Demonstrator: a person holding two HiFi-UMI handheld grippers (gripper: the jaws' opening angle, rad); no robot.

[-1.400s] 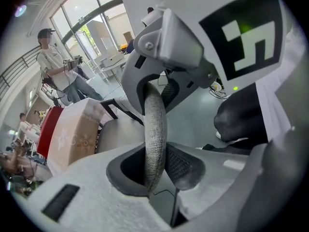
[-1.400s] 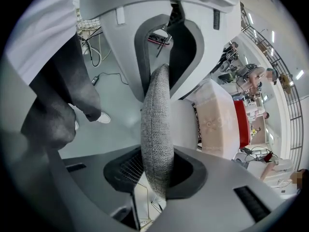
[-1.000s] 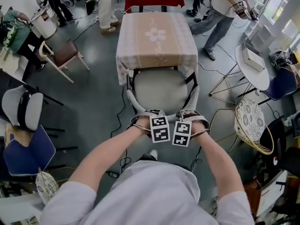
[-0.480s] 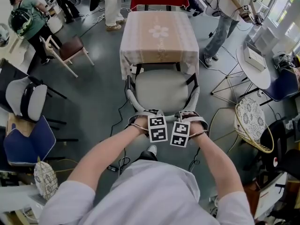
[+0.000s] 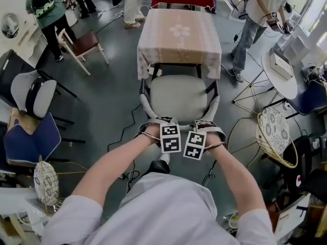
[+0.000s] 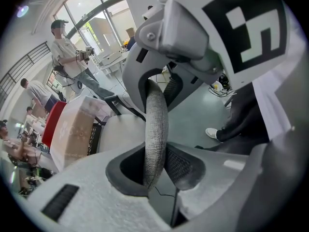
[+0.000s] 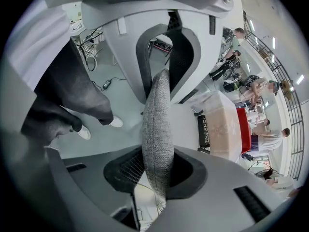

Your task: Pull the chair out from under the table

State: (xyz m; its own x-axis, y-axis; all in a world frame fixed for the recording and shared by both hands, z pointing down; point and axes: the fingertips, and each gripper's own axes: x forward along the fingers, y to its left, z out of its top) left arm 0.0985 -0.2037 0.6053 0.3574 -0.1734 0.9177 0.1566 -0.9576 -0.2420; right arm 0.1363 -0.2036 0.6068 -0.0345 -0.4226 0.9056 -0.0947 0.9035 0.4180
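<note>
Head view: chair, rounded pale seat, curved backrest rim in grey woven fabric. Left gripper and right gripper each clamp that rim; cloth-draped table beyond.

Left side open, right side crowded
Bare grey floor left; round cream wicker chair blocks the right.

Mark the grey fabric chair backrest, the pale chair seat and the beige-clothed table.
grey fabric chair backrest (image 6: pixel 155 129), left gripper view, on its padded edge.
pale chair seat (image 5: pixel 179 97), head view, cushion centre.
beige-clothed table (image 5: pixel 179 52), head view, bare cloth top.
</note>
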